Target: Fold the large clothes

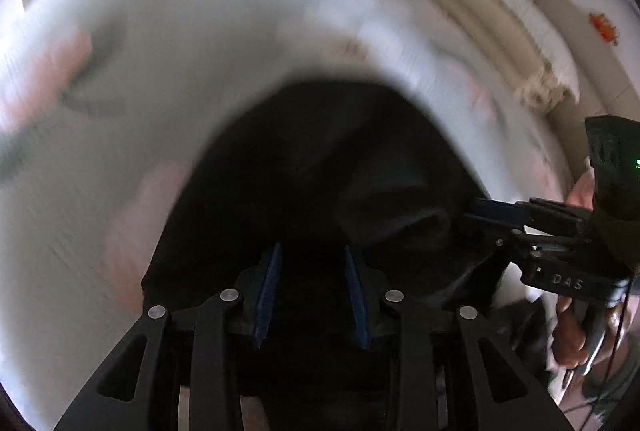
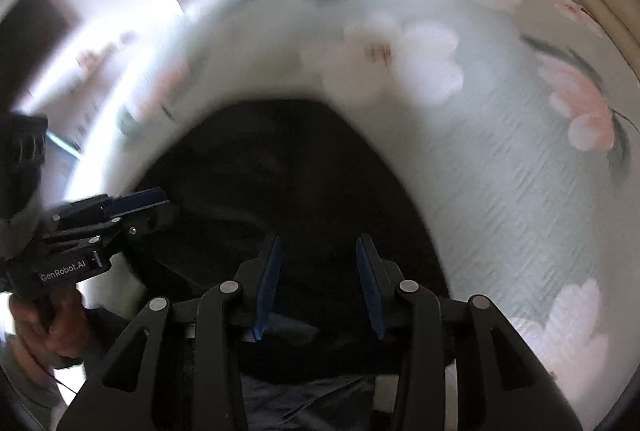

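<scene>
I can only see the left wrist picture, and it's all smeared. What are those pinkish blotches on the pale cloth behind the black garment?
Observer: Flowers. The right wrist view shows the bedspread printed with white blossoms and pink blossoms.
Operator: And the other tool, at my right edge, is it open?
Observer: Yes. The right gripper has its fingers apart over the black garment.
Operator: Is there any name on the tool I'm looking along?
Observer: The left gripper reads "GenRobot.AI" on its side.
</scene>
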Demonstrator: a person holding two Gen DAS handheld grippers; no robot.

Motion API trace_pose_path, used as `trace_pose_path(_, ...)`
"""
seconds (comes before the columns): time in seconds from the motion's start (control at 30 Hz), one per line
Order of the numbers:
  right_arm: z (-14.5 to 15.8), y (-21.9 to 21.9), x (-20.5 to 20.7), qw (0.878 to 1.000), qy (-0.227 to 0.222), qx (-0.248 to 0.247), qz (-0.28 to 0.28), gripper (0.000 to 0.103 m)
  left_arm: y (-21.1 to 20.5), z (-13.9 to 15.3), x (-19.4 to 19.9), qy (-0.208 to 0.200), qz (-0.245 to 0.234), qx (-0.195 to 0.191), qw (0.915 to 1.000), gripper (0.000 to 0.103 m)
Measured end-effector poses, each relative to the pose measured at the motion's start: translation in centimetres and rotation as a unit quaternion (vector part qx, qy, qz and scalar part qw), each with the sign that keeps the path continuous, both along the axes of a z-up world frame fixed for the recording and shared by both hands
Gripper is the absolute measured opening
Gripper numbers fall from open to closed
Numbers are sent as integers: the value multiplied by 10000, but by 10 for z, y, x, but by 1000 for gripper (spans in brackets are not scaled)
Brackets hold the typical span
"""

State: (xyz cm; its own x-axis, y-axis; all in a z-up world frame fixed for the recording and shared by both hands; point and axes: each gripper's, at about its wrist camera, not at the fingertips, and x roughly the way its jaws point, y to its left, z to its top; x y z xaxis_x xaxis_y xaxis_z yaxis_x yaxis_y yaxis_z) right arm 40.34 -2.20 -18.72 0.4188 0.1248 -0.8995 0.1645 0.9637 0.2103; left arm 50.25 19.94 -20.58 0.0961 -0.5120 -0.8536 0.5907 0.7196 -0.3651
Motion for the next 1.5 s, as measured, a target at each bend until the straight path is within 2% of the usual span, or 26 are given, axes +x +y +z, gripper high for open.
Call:
trace_pose_path(0.07,-34,2,2,9990,418,119,123,42,16,-11,1,155,133,-435,9988,32)
trace_pose_path(0.1,-40,1,-1,9992,296,147,209,41,26,-15,6,396,272,-732,9962,31)
trace_pose_path(0.13,-41,1,-3,9993,199,138,280,40,35,-21,15,671,433,-981,9920,26)
trace_pose_path(0.2,-42,-5,0,9992,193,233,242,38,46,-33,26,948,690,-1143,9865,2)
trace_pose_path(0.27,-43,-7,5,9993,190,209,234,37,58,-40,32,1288,841,-1480,9769,2)
trace_pose_path(0.33,-40,-6,5,9993,164,169,289,37,64,-32,31,1271,881,-1469,9770,2)
trace_pose_path(0.37,-36,-7,3,9992,130,180,336,37,64,-21,28,1013,829,-1301,9828,2)
trace_pose_path(0.47,-17,-20,-12,9985,90,444,299,43,63,14,13,407,612,-985,9924,10)
trace_pose_path(0.53,1,-35,-27,9973,-103,689,226,49,67,41,10,-34,420,-822,9957,26)
trace_pose_path(0.6,10,-52,-43,9967,-208,778,120,59,70,56,16,-378,429,-593,9966,77)
trace_pose_path(0.63,12,-63,-47,9968,-192,770,56,68,73,63,21,-554,492,-468,9962,84)
trace_pose_path(0.7,8,-80,-50,9974,-105,706,-77,71,74,68,35,-658,538,-321,9959,84)
trace_pose_path(0.73,2,-91,-50,9970,-17,747,-201,71,73,62,45,-506,502,-295,9970,84)
trace_pose_path(0.83,-19,-108,-47,9892,151,1400,-408,71,63,27,74,280,388,-258,9985,84)
trace_pose_path(0.87,-30,-111,-44,9842,211,1704,-437,71,57,12,81,577,328,-256,9975,83)
trace_pose_path(0.93,-45,-106,-38,9769,291,2088,-350,71,52,-5,87,896,315,-416,9946,82)
trace_pose_path(1.03,-53,-98,-22,9728,215,2298,-203,74,40,-19,88,1356,189,-885,9866,82)
trace_pose_path(1.07,-54,-89,-15,9726,209,2309,-143,73,37,-22,87,1358,223,-919,9862,79)
trace_pose_path(1.13,-54,-75,-5,9726,293,2306,72,67,27,-21,81,1225,222,-775,9892,51)
trace_pose_path(1.17,-55,-68,-4,9740,367,2228,175,58,23,-20,77,1145,200,-661,9910,33)
trace_pose_path(1.2,-53,-55,-1,9788,461,1965,340,51,23,-16,73,1086,213,-655,9917,20)
trace_pose_path(1.23,-48,-44,-2,9844,463,1640,444,43,26,-8,65,955,246,-730,9924,18)
trace_pose_path(1.27,-41,-38,-6,9871,403,1476,475,30,29,4,57,806,238,-768,9935,16)
trace_pose_path(1.33,-19,-32,-19,9892,167,1368,506,21,35,27,38,462,160,-768,9958,15)
trace_pose_path(1.43,31,-21,-53,9906,-443,1169,562,18,60,88,-12,-208,-65,-1068,9940,15)
trace_pose_path(1.5,69,-5,-84,9904,-847,850,682,17,74,121,-44,-509,-220,-1189,9914,15)
